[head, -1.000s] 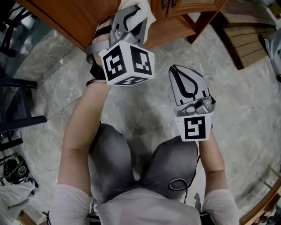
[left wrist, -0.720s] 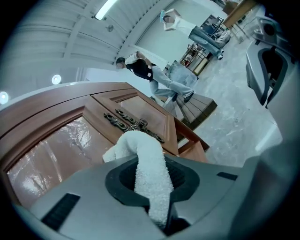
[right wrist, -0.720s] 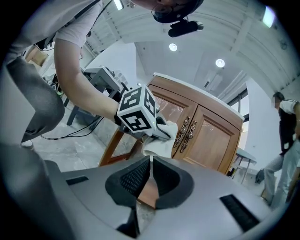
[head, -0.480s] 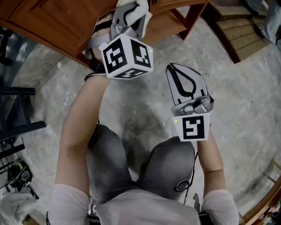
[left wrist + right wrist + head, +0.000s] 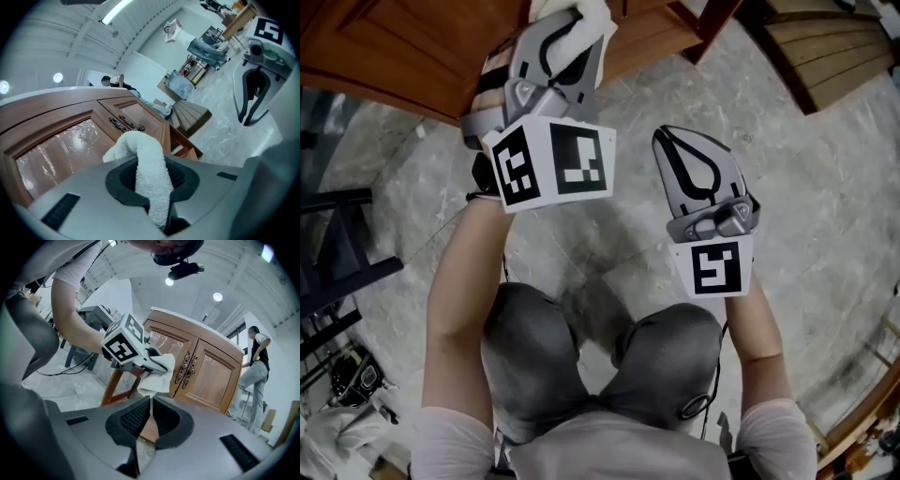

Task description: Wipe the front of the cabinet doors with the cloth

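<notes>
Head view, with both gripper views. The left forearm [image 5: 464, 281] reaches forward and up toward the cabinet [image 5: 211, 376], carrying the left gripper [image 5: 562, 37] to the cabinet's front. The right forearm [image 5: 759, 342] is bent, and the right gripper [image 5: 673, 142] hangs over the floor [image 5: 825, 169], above the person's knees [image 5: 581, 366] and apart from the cabinet. The left gripper's jaws pinch the cloth [image 5: 145, 159]. The right gripper's jaws are pressed together with nothing between them.

The cloth is white terry, folded into a thick roll that rises out of the jaws and bends over toward the wood. In the right gripper view its loose end hangs in front of the lower part of the left door [image 5: 164, 352], just beside the ornate dark metal handles [image 5: 185, 366] at the doors' meeting edge. Whether it actually touches the door cannot be settled.

The cabinet is reddish-brown wood on legs, with two framed doors; the left door's upper panel [image 5: 56, 150] is glossy and reflective. The floor is grey veined stone. A slatted wooden piece [image 5: 844, 47] stands to the cabinet's right, and a dark metal frame [image 5: 337, 272] lies at the left edge of the head view. The room is pale-walled with round ceiling lights [image 5: 218, 297]; a second person [image 5: 255, 366] stands beyond the cabinet
</notes>
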`<state>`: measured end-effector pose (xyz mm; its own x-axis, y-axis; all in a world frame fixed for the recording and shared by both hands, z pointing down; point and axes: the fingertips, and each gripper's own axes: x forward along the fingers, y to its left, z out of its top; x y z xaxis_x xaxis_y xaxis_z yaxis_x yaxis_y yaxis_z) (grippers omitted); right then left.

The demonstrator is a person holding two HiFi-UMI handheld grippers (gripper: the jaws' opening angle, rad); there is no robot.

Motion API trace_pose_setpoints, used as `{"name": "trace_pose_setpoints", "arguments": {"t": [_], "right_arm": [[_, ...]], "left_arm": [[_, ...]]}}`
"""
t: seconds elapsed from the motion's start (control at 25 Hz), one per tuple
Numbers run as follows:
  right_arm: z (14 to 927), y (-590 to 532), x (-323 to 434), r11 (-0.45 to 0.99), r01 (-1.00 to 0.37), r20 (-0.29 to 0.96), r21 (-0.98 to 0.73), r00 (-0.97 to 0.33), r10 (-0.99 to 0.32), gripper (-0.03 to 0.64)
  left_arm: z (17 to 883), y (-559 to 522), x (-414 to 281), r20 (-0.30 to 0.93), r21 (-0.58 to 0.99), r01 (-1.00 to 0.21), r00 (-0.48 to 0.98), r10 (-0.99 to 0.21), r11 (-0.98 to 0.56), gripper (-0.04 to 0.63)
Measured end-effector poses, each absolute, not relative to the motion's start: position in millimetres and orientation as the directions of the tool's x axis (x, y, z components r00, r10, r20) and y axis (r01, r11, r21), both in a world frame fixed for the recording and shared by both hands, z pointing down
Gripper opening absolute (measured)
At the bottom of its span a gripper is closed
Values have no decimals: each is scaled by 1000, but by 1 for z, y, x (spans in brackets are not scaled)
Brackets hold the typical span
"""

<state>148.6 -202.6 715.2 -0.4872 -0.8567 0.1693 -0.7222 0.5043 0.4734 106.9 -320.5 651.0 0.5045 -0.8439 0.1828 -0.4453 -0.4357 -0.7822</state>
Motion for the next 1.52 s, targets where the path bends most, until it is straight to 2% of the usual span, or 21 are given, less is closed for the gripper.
{"name": "trace_pose_setpoints", "arguments": {"t": [0.16,0.44,0.8,1.52], "right_arm": [[696,-195,141,535,-724,243,435,-478,-844,44],[601,-166,128,556,-745,336,369,-451,-827,44],[423,-130,139,556,-742,373,375,-428,-823,44],[137,-99,88,590,-710,371,384,-467,-803,44]], "left_arm": [[627,-309,98,179,-748,-474,530,-829,-464,75],[559,-271,89,286,-672,-471,547,-787,-572,75],[414,-222,85,362,-621,-466,542,-758,-630,75],[129,-163,18,382,-564,-544,495,-781,-621,75]]}}
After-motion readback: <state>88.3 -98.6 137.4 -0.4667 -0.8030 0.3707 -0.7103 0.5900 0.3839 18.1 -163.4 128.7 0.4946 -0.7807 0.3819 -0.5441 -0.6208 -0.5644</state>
